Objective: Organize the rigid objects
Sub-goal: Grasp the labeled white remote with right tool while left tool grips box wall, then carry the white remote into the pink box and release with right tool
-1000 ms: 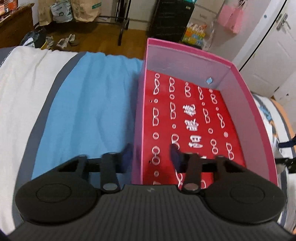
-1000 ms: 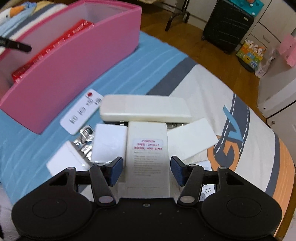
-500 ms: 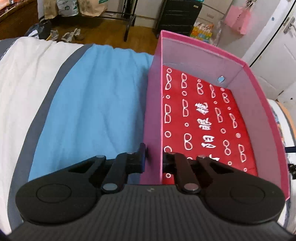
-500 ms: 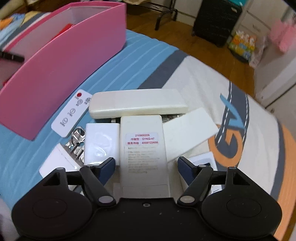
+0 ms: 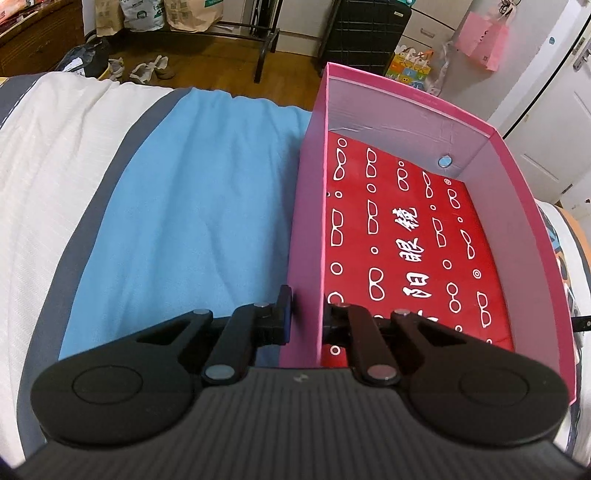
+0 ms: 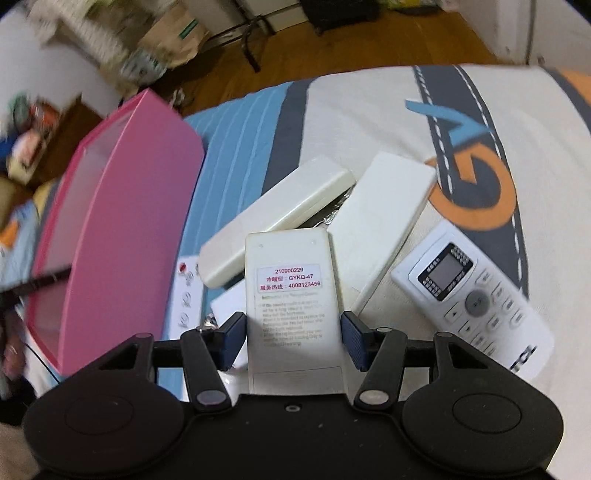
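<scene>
A pink box (image 5: 406, 96) with a red glasses-print lining (image 5: 406, 240) sits on the blue bedspread. My left gripper (image 5: 306, 317) is shut on its near left wall, one pad outside and one inside. In the right wrist view, the same box (image 6: 122, 221) stands at the left. A white remote (image 6: 291, 295) lies label side up in a pile of white items. My right gripper (image 6: 293, 336) straddles it. The jaws are closing, and both pads meet the remote's long edges.
Around the held remote lie a long cream case (image 6: 277, 221), a flat white box (image 6: 384, 221), a remote with a screen (image 6: 469, 295) and a thin card remote (image 6: 186, 295). Beyond the bed's far edge are a wooden floor, bags and a dark suitcase (image 5: 365, 33).
My left gripper closed onto the box's wall and has stayed there. My right gripper rolled, dropped closer to the pile, spread its jaws a little, then narrowed them onto the labelled remote.
</scene>
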Demonstrator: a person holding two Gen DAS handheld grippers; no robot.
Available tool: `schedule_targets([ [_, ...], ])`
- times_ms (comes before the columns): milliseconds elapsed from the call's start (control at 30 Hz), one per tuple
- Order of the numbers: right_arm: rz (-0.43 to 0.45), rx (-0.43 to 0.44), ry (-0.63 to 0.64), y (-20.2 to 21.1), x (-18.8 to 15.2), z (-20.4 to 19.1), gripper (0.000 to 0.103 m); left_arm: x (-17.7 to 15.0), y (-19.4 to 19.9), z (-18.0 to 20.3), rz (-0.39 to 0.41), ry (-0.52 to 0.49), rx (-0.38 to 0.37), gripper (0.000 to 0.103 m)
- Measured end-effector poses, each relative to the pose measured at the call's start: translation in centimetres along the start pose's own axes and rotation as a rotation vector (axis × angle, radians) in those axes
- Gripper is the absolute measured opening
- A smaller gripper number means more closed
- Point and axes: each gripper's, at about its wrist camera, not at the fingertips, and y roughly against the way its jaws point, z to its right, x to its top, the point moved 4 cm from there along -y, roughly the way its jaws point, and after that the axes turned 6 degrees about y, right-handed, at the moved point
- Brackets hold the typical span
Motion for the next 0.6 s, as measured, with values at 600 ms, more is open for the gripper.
schedule_targets([
  [600,0.133,0.298,-0.144,1.7,-0.5,-2.0,0.061,0.1,0.6,-0.1,0.012,0.013,-0.005,0.01],
])
